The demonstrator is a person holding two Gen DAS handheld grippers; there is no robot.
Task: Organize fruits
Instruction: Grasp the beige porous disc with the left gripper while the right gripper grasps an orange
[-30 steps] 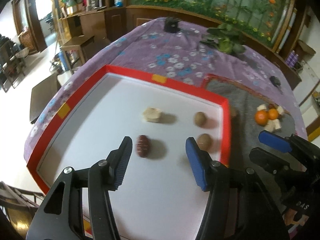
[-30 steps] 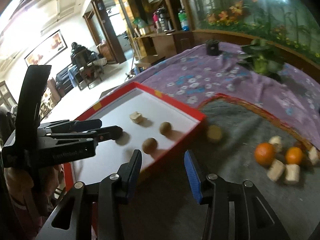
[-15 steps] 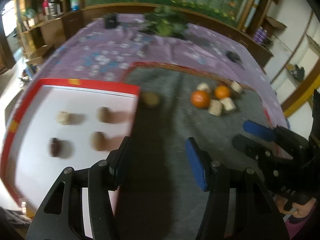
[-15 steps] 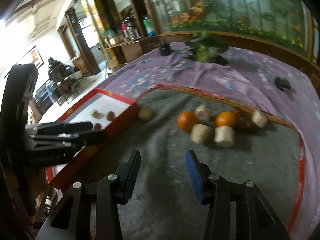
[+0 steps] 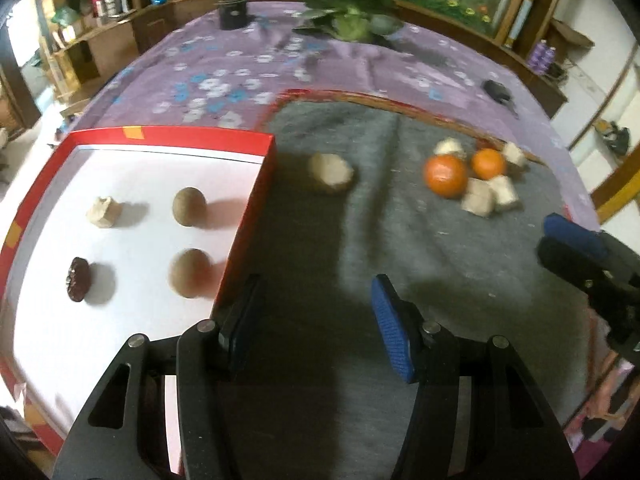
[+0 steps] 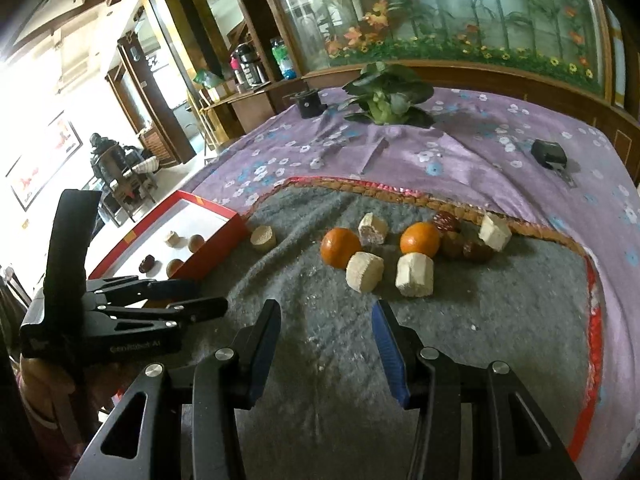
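Left tool [image 5: 316, 320] swung off red tray [image 5: 256, 184] over grey blanket [image 5: 400, 240], both tools agape and empty, right tool [image 6: 326, 344] near oranges [image 6: 340, 247], tray holding four pieces, left tool's lettering unreadable.

Only one bit of writing shows: in the right wrist view, small pale lettering runs along the black body of the left gripper [image 6: 182, 294], low on its side. It is blurred; it looks like a brand name ending in "Robot AI", but the first letters cannot be made out. A small pale logo mark sits at the far left end of that same body, unreadable. The left wrist view carries no legible text at all.
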